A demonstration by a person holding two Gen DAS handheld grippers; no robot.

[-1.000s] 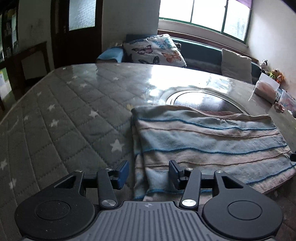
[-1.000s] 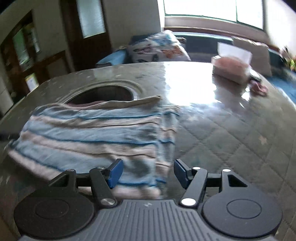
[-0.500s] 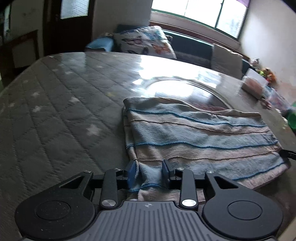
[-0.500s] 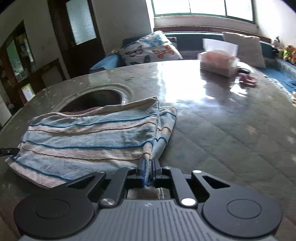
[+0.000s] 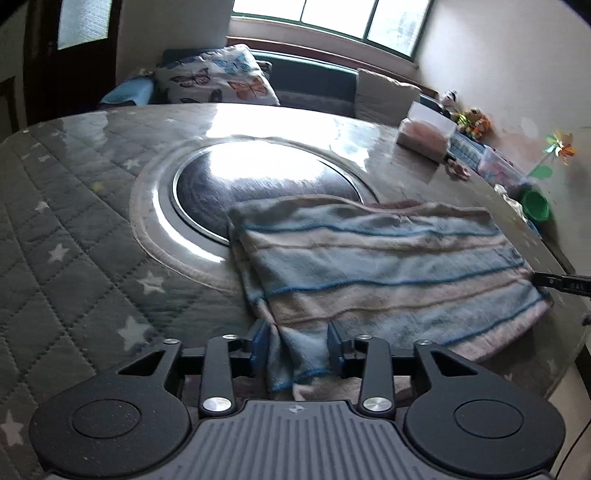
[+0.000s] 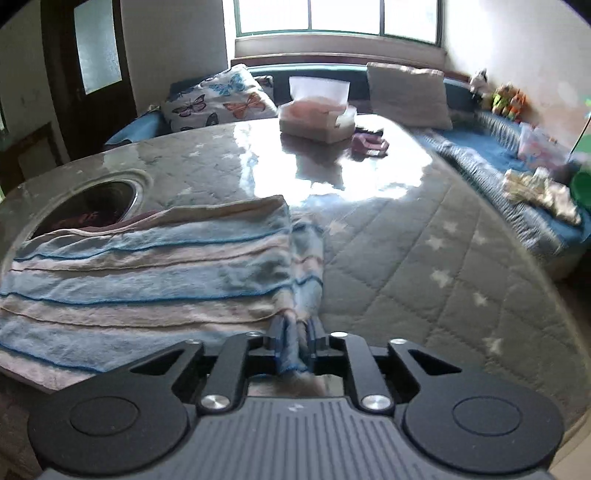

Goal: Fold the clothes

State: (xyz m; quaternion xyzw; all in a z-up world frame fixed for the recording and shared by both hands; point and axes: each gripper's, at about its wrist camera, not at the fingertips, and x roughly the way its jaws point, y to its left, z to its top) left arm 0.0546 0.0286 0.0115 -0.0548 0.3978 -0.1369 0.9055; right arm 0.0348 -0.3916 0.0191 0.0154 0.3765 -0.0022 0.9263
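Nearest to us, our left gripper (image 5: 297,345) pinches a bunched corner of the striped towel (image 5: 388,266). Its blue pads (image 5: 260,341) press the fold from both sides, and the jaws have just been opening a little with the cloth between them. Our right gripper (image 6: 295,341) pinches the towel's other near corner, its fingers (image 6: 277,339) almost together on a thin pleat of cloth; those jaws have also just been opening slightly around it.

The towel (image 6: 147,273) lies folded flat on the quilted, star-patterned table (image 5: 74,229). It spreads away from both grippers, its blue and pale stripes running crosswise. In the right wrist view a narrow lower layer shows along its right edge.

Beyond the towel, its far edge overlaps the round metal inset (image 5: 236,184) in the table top. Further off than the towel, a tissue box (image 6: 317,120) stands near the table's far rim, with a small pink item (image 6: 369,144) just beside it. Past the table, behind the towel, we see a butterfly cushion (image 6: 218,99) and a beige cushion (image 6: 406,94) on a bench under the window (image 6: 332,16).
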